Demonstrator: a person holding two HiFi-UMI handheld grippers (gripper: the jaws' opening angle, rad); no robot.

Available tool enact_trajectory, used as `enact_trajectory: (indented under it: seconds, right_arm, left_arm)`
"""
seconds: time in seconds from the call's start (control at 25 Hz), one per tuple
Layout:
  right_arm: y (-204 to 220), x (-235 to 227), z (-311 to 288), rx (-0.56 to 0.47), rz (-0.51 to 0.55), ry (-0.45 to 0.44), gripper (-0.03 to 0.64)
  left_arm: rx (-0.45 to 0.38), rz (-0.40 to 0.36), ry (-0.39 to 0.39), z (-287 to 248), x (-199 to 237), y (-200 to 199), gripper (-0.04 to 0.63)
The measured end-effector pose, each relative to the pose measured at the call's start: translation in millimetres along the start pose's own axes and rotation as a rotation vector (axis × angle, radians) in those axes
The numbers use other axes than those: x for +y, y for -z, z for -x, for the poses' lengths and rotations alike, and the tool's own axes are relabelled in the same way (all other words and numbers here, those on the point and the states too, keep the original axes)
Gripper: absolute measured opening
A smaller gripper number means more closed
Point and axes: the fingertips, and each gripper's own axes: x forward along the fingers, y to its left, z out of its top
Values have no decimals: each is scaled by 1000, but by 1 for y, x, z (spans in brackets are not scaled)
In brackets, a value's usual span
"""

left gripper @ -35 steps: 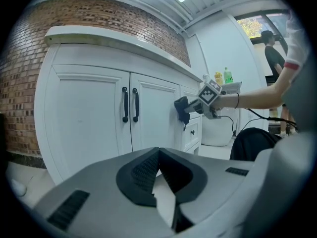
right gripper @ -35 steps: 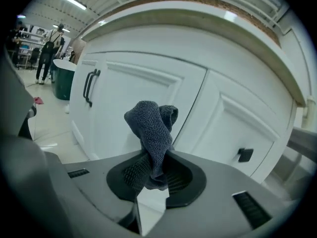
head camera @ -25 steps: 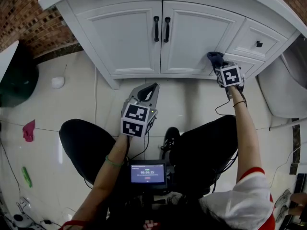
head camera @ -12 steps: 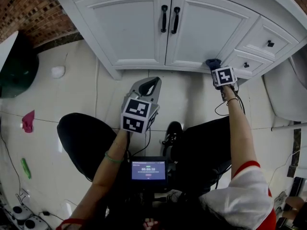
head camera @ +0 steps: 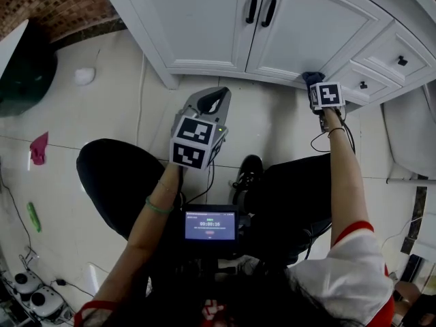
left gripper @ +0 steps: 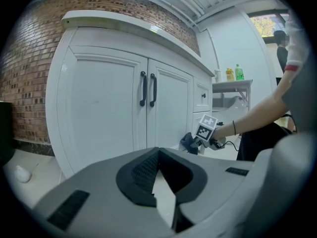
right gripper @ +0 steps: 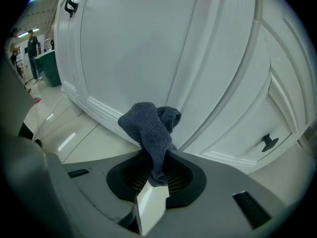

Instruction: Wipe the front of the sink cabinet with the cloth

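The white sink cabinet (head camera: 204, 19) has two doors with black handles (head camera: 262, 4). My right gripper (head camera: 317, 87) is shut on a dark blue-grey cloth (head camera: 313, 79) and presses it against the cabinet's bottom edge, below the right door and beside the drawers. In the right gripper view the cloth (right gripper: 151, 128) bunches out of the right gripper (right gripper: 157, 168) against the white panel (right gripper: 143, 48). My left gripper (head camera: 212, 101) hovers over the floor, shut and empty. The left gripper view shows the left gripper (left gripper: 157, 153) pointing at the doors (left gripper: 109, 98) and the cloth (left gripper: 188, 142).
Small drawers with black knobs (head camera: 402, 60) sit to the right of the doors. A dark green bin (head camera: 24, 80) stands at the left. A white lump (head camera: 84, 75), a pink rag (head camera: 39, 148) and a green item (head camera: 34, 216) lie on the tiled floor. A white fixture (head camera: 409, 135) is at the right.
The right gripper has slid the cloth down from the right door's lower corner to the cabinet's bottom edge. The left gripper has stayed where it was, and the head view has shifted.
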Motion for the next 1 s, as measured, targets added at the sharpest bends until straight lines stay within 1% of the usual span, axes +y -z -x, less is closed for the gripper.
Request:
enact_trajectory:
  seconds: [0.12, 0.2, 0.4, 0.6, 0.8, 0.88, 1.0]
  right_arm:
    - [-11, 21, 13, -47, -8, -47, 60]
    - [-22, 44, 29, -97, -1, -90, 60]
    - [-47, 124, 97, -256, 59, -221, 60]
    - [-75, 199, 156, -423, 86, -366, 60]
    - [-93, 249, 213, -570, 48, -485, 60]
    - [-93, 261, 229, -610, 29, -513, 60]
    - [-88, 272, 242, -649, -16, -533, 60]
  left_arm:
    - [-30, -10, -7, 7, 1, -10, 37]
    - [-47, -15, -7, 18, 0, -18, 37]
    - [-98, -30, -33, 65, -8, -33, 37]
    - [-121, -28, -56, 85, -5, -33, 37]
    - [-128, -16, -74, 91, 2, -27, 37]
    - [-127, -12, -80, 91, 5, -23, 37]
    - [-131, -5, -86, 91, 8, -18, 37]
